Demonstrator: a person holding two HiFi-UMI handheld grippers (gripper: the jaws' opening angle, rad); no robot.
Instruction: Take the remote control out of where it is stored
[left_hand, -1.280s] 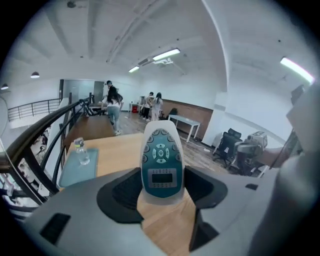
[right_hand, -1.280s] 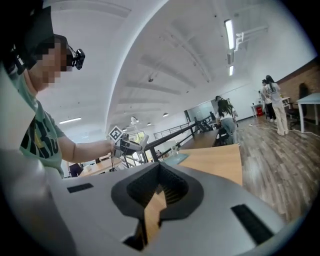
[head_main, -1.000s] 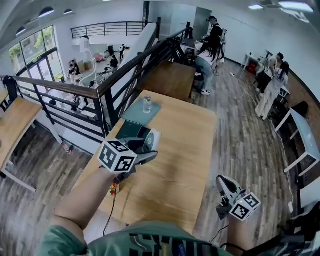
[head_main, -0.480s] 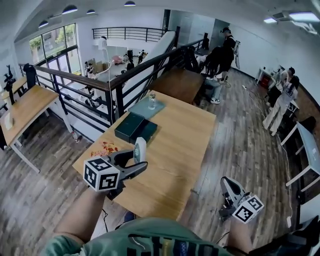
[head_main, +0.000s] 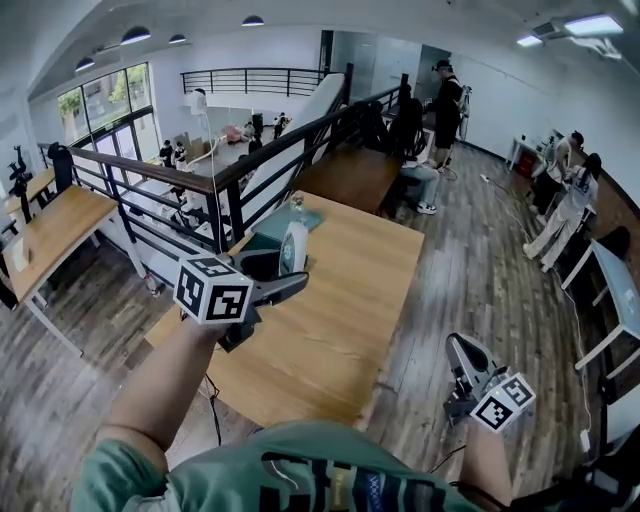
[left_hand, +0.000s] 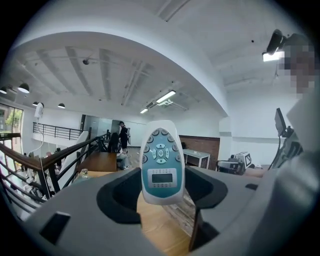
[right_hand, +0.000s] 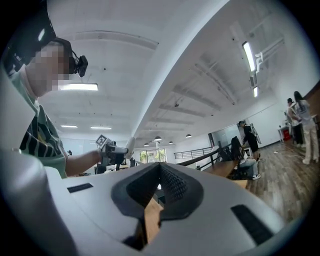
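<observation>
Now: remote clamped upright in left claw, above the table

Left gripper is clamped on the remote control. The jaws stand wide, one on each side of its lower body. The remote stands upright with its button face and small screen toward the gripper's camera and its rounded button end up. In the head view it is held in the air over the far left part of the wooden table, touching nothing but the jaws. A dark box sits on the table right behind and below the gripper, partly hidden by it, so I cannot tell whether it is open. Past the box are a teal mat and a small clear bottle near the table's far end. A black railing runs beside the table's left side.

Right gripper has its jaws together with nothing between them. It is held off the table's right edge, over the plank floor, well apart from the remote. People stand in the background by the far wall; no detail can be made out.
</observation>
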